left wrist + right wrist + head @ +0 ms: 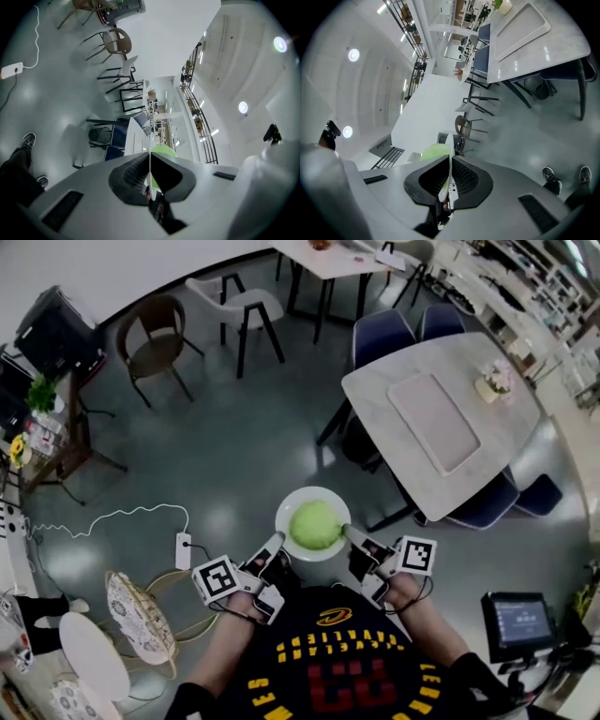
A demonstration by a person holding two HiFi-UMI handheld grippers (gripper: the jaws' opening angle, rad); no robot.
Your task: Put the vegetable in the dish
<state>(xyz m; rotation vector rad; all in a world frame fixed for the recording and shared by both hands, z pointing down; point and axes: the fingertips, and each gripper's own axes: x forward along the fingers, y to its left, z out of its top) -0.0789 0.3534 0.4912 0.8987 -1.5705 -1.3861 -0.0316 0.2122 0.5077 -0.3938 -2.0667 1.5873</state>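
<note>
Between the 2 grippers: the white dish (298,499) hangs in the air over the grey floor (225,456), close in front of the person's body, resting on nothing.
Vegetable: a pale green, rounded leafy head (315,526) lies in the middle of the dish and fills most of it. It rises above the shallow rim.
Left gripper (275,543): its jaws are closed on the dish's left rim. The left gripper view shows the thin white edge clamped between the 2 dark pads, with green just beyond it.
Right gripper (352,534): its jaws likewise pinch the right rim. The right gripper view shows the rim edge-on between the pads and the vegetable behind it.
Task state: judged from how things lie, the vegetable is already in the dish. What remains looks like setting the dish down somewhere.
Nearest surface: a pale table (375,388) bearing a flat tray (437,420) stands up and to the right, well apart from the dish.
Risk 1: each grip is on a thin, smooth rim only. If either gripper slackens, the dish would probably swing down on the other and drop.
Risk 2: hands at uneven heights would tilt the dish, and the domed head could roll over the low rim onto the floor.
Risk 3: pulling the 2 grippers apart or twisting them could slip a rim out of the pads.
</note>
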